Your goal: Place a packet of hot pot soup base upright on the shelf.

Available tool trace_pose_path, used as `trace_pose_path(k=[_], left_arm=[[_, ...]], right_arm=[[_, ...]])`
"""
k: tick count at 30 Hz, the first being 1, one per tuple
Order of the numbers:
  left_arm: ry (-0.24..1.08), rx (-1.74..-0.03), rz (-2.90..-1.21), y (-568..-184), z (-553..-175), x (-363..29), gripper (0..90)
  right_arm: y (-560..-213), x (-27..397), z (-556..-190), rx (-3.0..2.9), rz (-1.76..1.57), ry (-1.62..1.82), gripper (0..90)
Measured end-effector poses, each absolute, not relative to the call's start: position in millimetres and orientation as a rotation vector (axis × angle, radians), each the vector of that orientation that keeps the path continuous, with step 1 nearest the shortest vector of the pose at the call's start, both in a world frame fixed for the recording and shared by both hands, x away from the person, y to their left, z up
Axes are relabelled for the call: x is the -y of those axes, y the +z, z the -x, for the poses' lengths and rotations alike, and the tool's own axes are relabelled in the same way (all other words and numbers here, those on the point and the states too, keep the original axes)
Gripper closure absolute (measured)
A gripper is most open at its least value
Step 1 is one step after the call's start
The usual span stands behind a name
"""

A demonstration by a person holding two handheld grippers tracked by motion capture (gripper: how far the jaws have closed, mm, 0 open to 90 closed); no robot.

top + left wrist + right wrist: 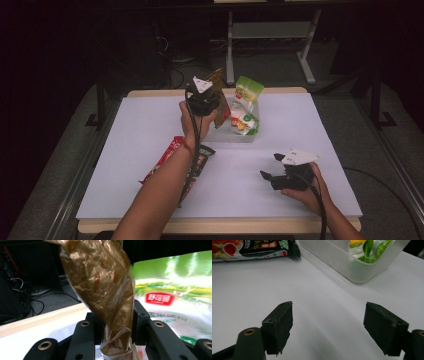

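Observation:
My left gripper is held up at the back of the table, shut on a crinkly brown packet. In the left gripper view the brown packet stands upright, pinched between the two black jaws of the left gripper. Just to its right a green-and-white snack bag stands in a clear plastic tub. My right gripper rests low over the front right of the table. In the right gripper view, the right gripper stands open over bare white tabletop.
A red packet and a dark packet lie on the white table under the left forearm. The dark packet and the clear plastic tub lie ahead of the right gripper. Cables and a desk frame stand behind the table.

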State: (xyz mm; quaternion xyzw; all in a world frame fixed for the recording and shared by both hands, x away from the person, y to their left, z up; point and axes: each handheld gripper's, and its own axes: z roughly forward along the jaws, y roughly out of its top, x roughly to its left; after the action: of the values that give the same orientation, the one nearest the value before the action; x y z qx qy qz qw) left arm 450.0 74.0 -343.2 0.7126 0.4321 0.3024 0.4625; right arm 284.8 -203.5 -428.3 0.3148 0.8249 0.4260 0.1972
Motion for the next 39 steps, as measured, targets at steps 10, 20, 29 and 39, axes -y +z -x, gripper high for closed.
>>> trace_pose_path(k=[10,20,29,39], left_arm=[[0.767,-1.084,-1.811,-345.4,-454.1,-54.6,68.5],[0.736,-1.081,-1.821,-365.6,-454.2,-50.1,68.2],[0.671,-1.075,-1.844,-377.0,-452.0,-56.4,67.4],[0.633,-1.009,-1.869,-379.5,-447.6,-62.2,64.6]], right_arm=[[-429.7,204.3,-286.7,-2.318,-0.892,1.195,23.0],[-428.4,205.8,-285.1,-2.310,-0.889,1.198,23.0],[-429.8,204.6,-286.3,-2.314,-0.886,1.192,23.0],[-431.2,201.3,-288.2,-2.334,-0.878,1.183,23.0]])
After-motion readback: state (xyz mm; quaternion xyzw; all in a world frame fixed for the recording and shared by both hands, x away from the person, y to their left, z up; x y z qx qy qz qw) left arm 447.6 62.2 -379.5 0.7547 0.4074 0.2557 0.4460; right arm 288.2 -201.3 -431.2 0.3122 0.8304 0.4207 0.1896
